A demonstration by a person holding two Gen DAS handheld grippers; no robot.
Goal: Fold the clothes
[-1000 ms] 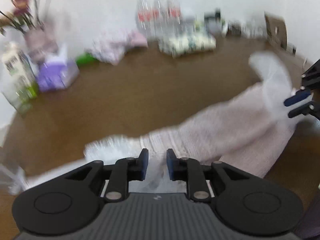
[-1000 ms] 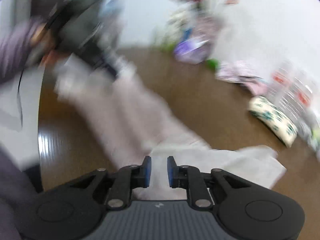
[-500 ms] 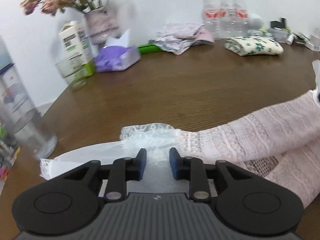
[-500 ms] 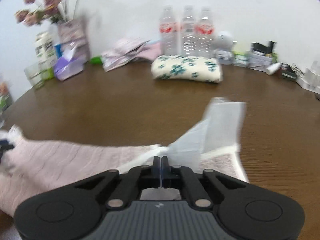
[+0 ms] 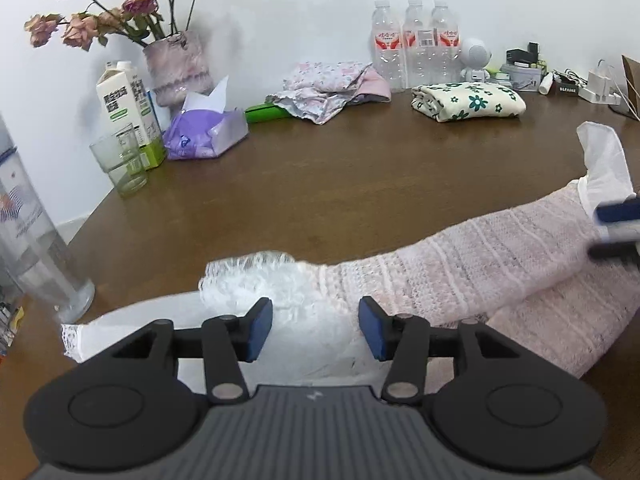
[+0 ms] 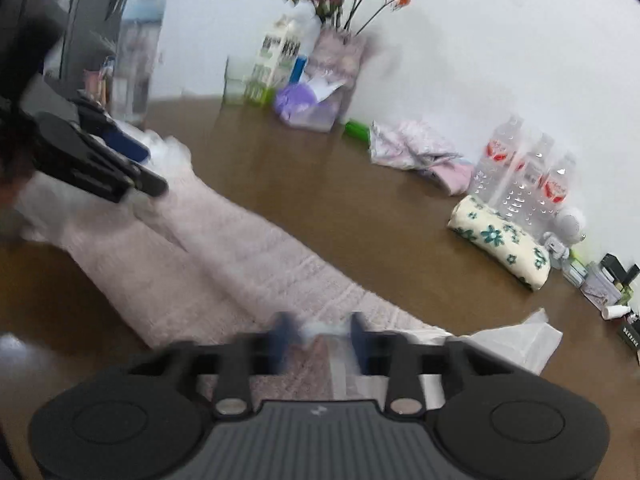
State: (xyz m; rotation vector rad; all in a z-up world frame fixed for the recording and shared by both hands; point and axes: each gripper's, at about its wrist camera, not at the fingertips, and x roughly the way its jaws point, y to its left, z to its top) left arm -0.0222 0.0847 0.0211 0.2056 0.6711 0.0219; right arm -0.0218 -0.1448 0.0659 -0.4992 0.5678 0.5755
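A long pink knitted garment (image 5: 480, 264) lies stretched across the brown table (image 5: 320, 184), also seen in the right wrist view (image 6: 224, 256). Its white lace end (image 5: 256, 280) lies under and between the pads of my left gripper (image 5: 316, 328), whose jaws are opening and do not press on it. The other end, with a white lining (image 6: 516, 340), lies at my right gripper (image 6: 318, 340). Those jaws look apart in a blurred picture, with cloth between them. Each gripper shows in the other's view: the right gripper (image 5: 618, 224), the left gripper (image 6: 120, 160).
Along the wall stand a folded floral cloth (image 5: 468, 101), crumpled clothes (image 5: 332, 88), three water bottles (image 5: 416, 40), a purple tissue pack (image 5: 208, 132), a milk carton (image 5: 124, 112), a glass (image 5: 120, 164) and a flower vase (image 5: 176, 68). A tall clear container (image 5: 32, 248) stands at the left edge.
My left jaws have spread wide and let go of the lace end. My right jaws, shut on the garment's other end half a second ago, now stand apart, and that view has swung left.
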